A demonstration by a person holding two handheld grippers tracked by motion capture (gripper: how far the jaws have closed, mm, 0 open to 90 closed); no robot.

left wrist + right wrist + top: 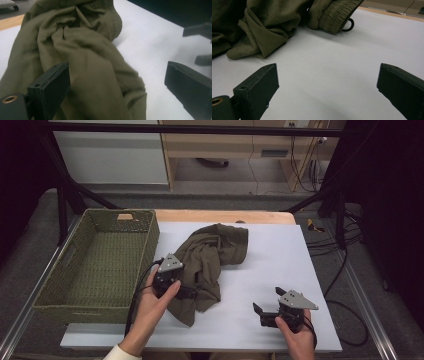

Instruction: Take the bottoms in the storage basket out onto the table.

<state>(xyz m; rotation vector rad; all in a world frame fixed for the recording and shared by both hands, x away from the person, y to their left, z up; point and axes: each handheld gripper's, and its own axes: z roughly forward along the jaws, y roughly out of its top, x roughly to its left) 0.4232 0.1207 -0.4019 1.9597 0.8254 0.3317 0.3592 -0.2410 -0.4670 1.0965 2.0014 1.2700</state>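
Nearest the high camera, at the bottom of the frame, I see my two hands, each around a gripper. At lower right, the right gripper [266,306] rests on the white tabletop [280,255] with its jaws spread wide over bare surface, holding nothing; its own view shows the same broad gap. Left of center, the left gripper [192,292] sits against the lower part of a crumpled olive garment [212,252]. In the left gripper view its jaws stand wide, one down on the cloth and the other over the white surface, so a fold lies between them ungripped. That garment lies heaped in the middle of the frame, its elastic waistband toward the far edge. A woven green basket [67,257] fills the left side, just beside the garment.
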